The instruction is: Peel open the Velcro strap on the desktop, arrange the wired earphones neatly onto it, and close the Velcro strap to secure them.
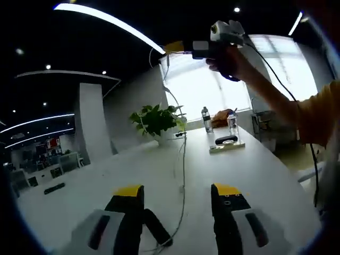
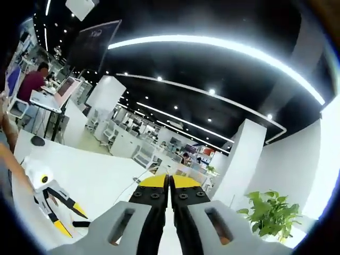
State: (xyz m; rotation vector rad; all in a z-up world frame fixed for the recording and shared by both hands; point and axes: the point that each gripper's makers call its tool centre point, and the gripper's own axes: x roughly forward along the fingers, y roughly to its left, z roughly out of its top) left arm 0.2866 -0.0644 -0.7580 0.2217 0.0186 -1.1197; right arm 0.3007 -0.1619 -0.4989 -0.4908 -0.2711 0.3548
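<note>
My right gripper (image 1: pixel 178 48), fingers together on thin white earphone cable (image 1: pixel 184 159), lifted over white worktop (image 1: pixel 255 175); left gripper (image 1: pixel 178 194) fingers apart, black Velcro strap (image 1: pixel 156 226) at 6 o'clock. Arranging, closing remain.

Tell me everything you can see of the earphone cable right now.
The earphone cable is thin, pale and wiry. It hangs from the raised right gripper, whose yellow-tipped jaws are shut on its top end, and drops in a near-straight line, kinked in places, past the potted plant to the white table. Its lower end curls loosely on the tabletop by the black Velcro strap, between the left gripper's open jaws.
</note>
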